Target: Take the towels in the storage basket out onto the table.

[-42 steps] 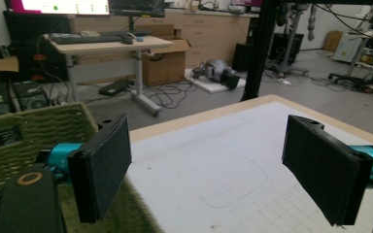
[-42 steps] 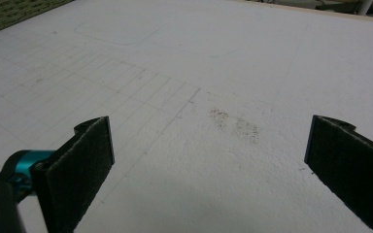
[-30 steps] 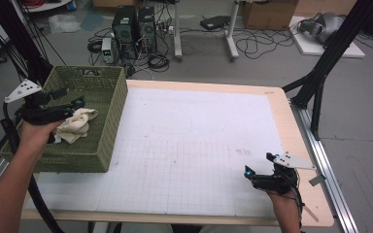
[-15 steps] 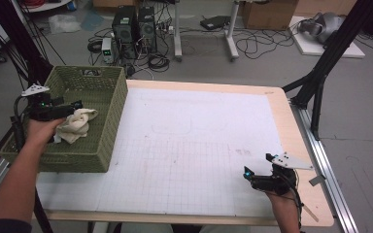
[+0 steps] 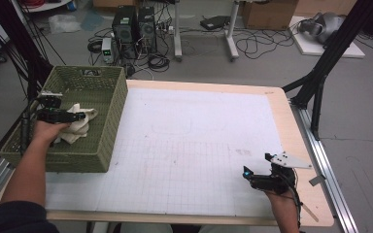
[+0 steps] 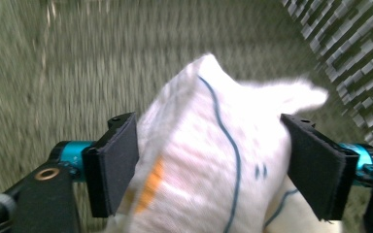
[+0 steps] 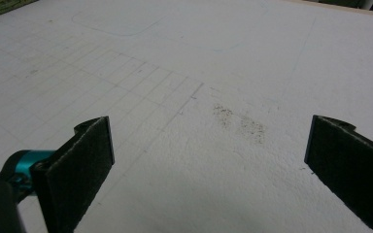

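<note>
Left gripper [image 5: 80, 116] is down inside the olive-green woven plastic basket [image 5: 108, 145], left side of the high view, tips over the crumpled white cloth with thin blue lines and an orange patch [image 5: 81, 127]. In the left gripper view that cloth [image 6: 209, 160] sits between the two black pads, bulging up through the middle of the frame; the left pad looks to be against the fabric, and the right pad looks to touch its edge, but motion blur makes contact hard to confirm. Jaws wide and they have just been closing a little, cloth between them, not yet pinched. The cloth lies on the basket floor, in the near-left part of the basket, close to its right wall.

Right gripper [image 5: 252, 178] is at lower right of the high view, low over the white gridded mat [image 5: 199, 145] on the wooden table [image 5: 281, 104], well apart from the basket. In the right gripper view its jaws stand wide with nothing between them, bare mat [image 7: 199, 73] and a faint dark smudge [image 7: 240, 124] ahead.
</note>
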Motion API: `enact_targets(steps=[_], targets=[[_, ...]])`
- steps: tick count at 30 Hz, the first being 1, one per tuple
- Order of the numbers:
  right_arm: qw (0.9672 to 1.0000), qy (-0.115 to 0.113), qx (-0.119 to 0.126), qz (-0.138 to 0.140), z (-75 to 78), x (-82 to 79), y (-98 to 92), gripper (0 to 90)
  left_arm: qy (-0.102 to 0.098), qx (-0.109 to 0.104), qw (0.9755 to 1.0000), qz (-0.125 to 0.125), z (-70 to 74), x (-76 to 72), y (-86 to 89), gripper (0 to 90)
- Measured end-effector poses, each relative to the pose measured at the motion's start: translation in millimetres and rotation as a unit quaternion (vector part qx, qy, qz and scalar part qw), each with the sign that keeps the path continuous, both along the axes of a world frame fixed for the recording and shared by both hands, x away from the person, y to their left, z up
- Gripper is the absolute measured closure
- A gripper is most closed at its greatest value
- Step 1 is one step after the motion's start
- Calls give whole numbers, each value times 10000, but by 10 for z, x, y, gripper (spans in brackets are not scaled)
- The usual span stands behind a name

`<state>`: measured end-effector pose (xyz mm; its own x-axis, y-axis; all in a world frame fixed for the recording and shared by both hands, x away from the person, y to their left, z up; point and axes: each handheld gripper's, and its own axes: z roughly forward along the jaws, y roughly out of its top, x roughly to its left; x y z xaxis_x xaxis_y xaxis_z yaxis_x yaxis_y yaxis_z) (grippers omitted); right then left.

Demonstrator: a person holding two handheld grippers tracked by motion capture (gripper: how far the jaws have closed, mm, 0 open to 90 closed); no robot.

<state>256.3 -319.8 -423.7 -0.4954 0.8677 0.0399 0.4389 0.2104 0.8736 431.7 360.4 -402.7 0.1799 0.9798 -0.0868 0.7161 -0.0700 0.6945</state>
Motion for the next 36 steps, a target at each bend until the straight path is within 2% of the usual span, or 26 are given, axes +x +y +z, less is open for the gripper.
enact_targets(steps=[1, 3, 6, 7, 11, 12, 14, 16, 17, 21, 28, 30, 32, 33, 36], targets=[[10000, 2, -4, -1, -2, 2, 3, 29, 160, 22, 9999, 25, -28, 9, 3, 227], [10000, 16, -5, 10, -1, 2, 10, 29, 348, 89, 9994, 30, -67, 16, 6, 213], [10000, 22, -2, 9, 0, 6, 9, 29, 586, 156, 9981, 87, -105, 17, 3, 216], [10000, 27, 0, 15, -2, 8, 7, 29, 654, 166, 9977, 74, -113, 15, 5, 245], [10000, 19, 1, 18, -2, 7, 7, 29, 675, 216, 9974, -108, -114, 16, -10, 304], [10000, 17, 2, 26, 2, 8, 9, 29, 701, 256, 9970, -189, -115, 16, -14, 370], [10000, 13, 13, 26, 3, 8, 13, 29, 715, 326, 9966, -261, -112, 10, -27, 403], [10000, 11, 9, 24, 7, 9, 17, 29, 753, 327, 9964, -226, -93, 3, -23, 514], [10000, 22, 15, 11, 6, 10, 19, 29, 740, 278, 9967, -203, -79, -1, -10, 625], [10000, 1, 14, 30, 10, 8, 24, 29, 703, 296, 9969, -207, -28, -19, 2, 677], [10000, -24, 54, 18, 22, 3, 12, 29, 257, 171, 9995, -66, 129, -61, 39, 699], [10000, -1, 86, -6, 25, -10, 7, 29, 24, -29, 10000, -24, 184, -77, 48, 699], [10000, -3, 73, -1, 26, -12, 4, 29, -250, -176, 9995, 60, 258, -109, 66, 699], [10000, 0, 77, -3, 27, -15, 4, 29, -315, -229, 9992, 88, 273, -117, 68, 699], [10000, -34, 79, -7, 30, -22, 2, 29, -710, -416, 9966, 96, 368, -176, 84, 700]])
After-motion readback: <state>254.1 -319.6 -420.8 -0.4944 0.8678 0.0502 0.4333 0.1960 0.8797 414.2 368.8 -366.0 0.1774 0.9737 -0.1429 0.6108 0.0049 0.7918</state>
